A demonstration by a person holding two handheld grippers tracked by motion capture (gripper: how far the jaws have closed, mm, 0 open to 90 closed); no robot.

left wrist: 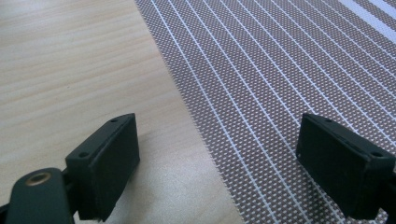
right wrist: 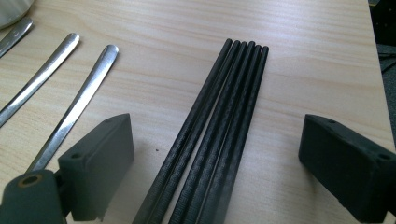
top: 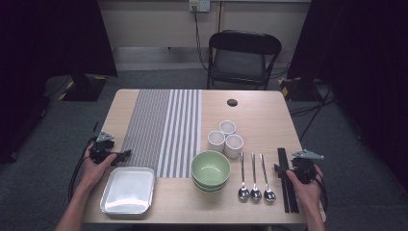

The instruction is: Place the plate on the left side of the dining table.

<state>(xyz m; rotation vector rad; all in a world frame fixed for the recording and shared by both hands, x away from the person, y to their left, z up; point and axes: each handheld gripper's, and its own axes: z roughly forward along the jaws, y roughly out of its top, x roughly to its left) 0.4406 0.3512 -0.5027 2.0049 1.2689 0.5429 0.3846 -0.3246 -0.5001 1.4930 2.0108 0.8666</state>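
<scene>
Right gripper at about 4 o'clock on the table, jaws spread wide, nothing between the pads. Straddling the black chopsticks in the right gripper view: bundle lying flat on the wood, long axis running from 6 o'clock toward 12 o'clock, parallel to the jaws' own reach, tips ending side by side near 12. Apart from both pads, a clear gap of bare wood on each flank. Likely next: a drop and a squeeze across the bundle's width, so the crosswise straddle matters more than anything else here. Right hand plainly the nearer one.

Left gripper at about 8 o'clock, likewise gaping and empty, one jaw over bare wood, the other over the edge of the striped placemat. Well apart from the chopsticks, across the whole spread.

Three spoons just at 9 o'clock of the chopsticks, handles pointing to 12, bowls toward 6. Stacked green bowls further toward 9, three white cups at 11 o'clock of the spoons, a metal tray near the left hand.

Pale wood-grain tabletop, smooth and matte, a small dark round hole near 12. Beyond it a folding chair, grey carpet, dark curtains on both sides, cables along the wall.
</scene>
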